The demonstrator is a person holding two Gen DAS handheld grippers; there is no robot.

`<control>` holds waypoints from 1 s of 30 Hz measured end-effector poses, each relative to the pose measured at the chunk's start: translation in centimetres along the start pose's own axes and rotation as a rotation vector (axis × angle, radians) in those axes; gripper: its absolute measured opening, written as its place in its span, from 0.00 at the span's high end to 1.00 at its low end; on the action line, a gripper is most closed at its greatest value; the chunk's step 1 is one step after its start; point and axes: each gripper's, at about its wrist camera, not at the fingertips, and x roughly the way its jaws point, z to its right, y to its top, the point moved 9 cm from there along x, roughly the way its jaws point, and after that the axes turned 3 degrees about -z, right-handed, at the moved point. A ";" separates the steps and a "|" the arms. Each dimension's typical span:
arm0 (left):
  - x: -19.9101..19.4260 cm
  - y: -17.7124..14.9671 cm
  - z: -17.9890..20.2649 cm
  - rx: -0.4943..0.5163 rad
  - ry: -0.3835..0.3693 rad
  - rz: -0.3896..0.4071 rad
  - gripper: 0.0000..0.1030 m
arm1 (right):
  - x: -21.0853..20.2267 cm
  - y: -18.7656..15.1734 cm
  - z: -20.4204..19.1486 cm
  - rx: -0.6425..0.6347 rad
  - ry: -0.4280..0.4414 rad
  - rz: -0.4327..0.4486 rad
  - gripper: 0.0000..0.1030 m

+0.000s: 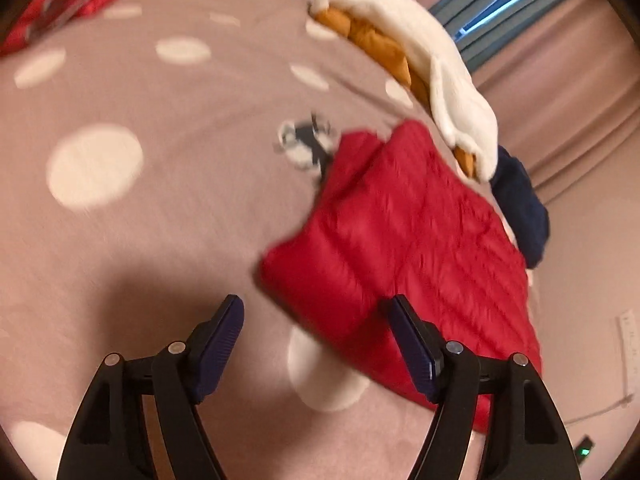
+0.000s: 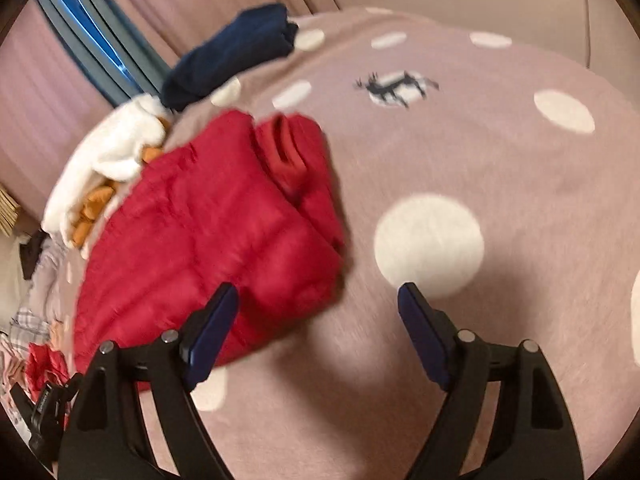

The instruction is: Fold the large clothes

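A red quilted jacket lies folded into a thick bundle on the pink dotted bedspread. In the left wrist view it sits ahead and to the right of my left gripper, whose jaws stand wide apart over bare bedspread with nothing between them. In the right wrist view the same red jacket lies ahead and to the left, its collar showing at the top. My right gripper is open and empty, its left finger overlapping the jacket's near edge in the picture.
A white and mustard garment and a folded navy one lie along the bed's edge beyond the jacket. More red cloth sits at the far left. Pink curtains and a window stand behind. Loose clothes pile beside the bed.
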 end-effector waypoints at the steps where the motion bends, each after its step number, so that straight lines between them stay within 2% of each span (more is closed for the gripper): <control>1: 0.5 -0.4 0.2 -0.013 -0.036 -0.017 0.29 | 0.5 -0.5 -0.2 -0.001 0.008 -0.010 0.19; 5: 1.5 -0.2 1.4 -0.043 -0.115 -0.013 0.29 | 1.4 -0.8 -1.0 0.004 0.025 0.002 0.16; 7: 2.5 0.2 2.2 -0.072 -0.201 -0.055 0.29 | 1.8 -0.5 -1.6 0.012 0.051 0.003 0.16; 9: 3.5 0.5 2.9 -0.111 -0.271 -0.088 0.29 | 2.2 -0.2 -2.2 0.052 0.116 -0.007 0.16; 13: 4.6 1.7 3.9 -0.152 -0.362 -0.078 0.29 | 3.7 0.5 -3.9 0.203 0.293 -0.043 0.13; 15: 5.1 2.1 4.2 -0.166 -0.398 -0.075 0.29 | 4.7 0.9 -4.8 0.231 0.330 -0.055 0.11; 17: 5.7 2.5 4.6 -0.158 -0.393 -0.066 0.29 | 5.6 1.5 -5.7 0.200 0.311 -0.039 0.11; 21: 6.5 2.7 5.3 -0.058 -0.312 -0.018 0.35 | 6.7 2.2 -7.3 0.091 0.259 0.026 0.13; 25: 6.4 2.5 5.5 0.018 -0.259 0.043 0.38 | 7.8 3.0 -7.8 0.029 0.208 0.068 0.25; 30: 6.3 2.7 5.6 0.037 -0.224 0.085 0.40 | 8.0 3.4 -7.0 0.038 0.213 0.074 0.40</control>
